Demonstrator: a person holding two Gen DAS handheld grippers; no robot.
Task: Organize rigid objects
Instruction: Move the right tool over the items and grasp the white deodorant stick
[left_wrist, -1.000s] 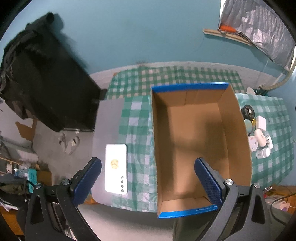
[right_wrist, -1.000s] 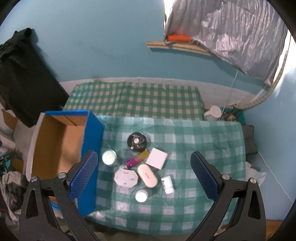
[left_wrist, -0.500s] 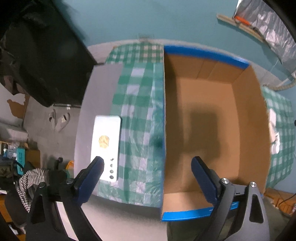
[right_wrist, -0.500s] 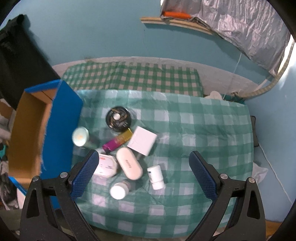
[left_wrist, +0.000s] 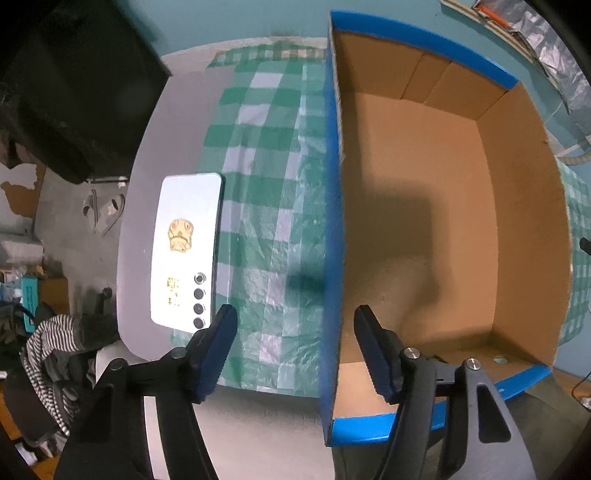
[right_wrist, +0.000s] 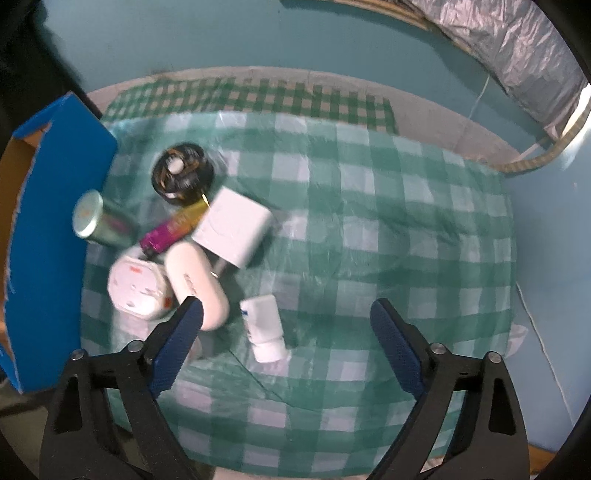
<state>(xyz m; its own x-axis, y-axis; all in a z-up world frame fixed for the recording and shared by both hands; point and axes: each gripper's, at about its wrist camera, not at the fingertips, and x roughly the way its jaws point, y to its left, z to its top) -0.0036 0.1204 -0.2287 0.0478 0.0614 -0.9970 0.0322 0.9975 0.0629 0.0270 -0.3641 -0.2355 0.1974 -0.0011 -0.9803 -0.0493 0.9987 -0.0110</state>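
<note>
Box (left_wrist: 424, 221) nearer now; left claw (left_wrist: 295, 350) seemingly narrower.

Both wrist views look steeply down; share blue-edged box (left_wrist: 424, 229) (right_wrist: 55, 236).

The tall blue-edged cardboard box (left_wrist: 424, 229) walls off the left of the green checked worktop (right_wrist: 369, 229), its brown inside open from above, while cloth right of the crowded white square box (right_wrist: 232, 229) lies bare.
</note>
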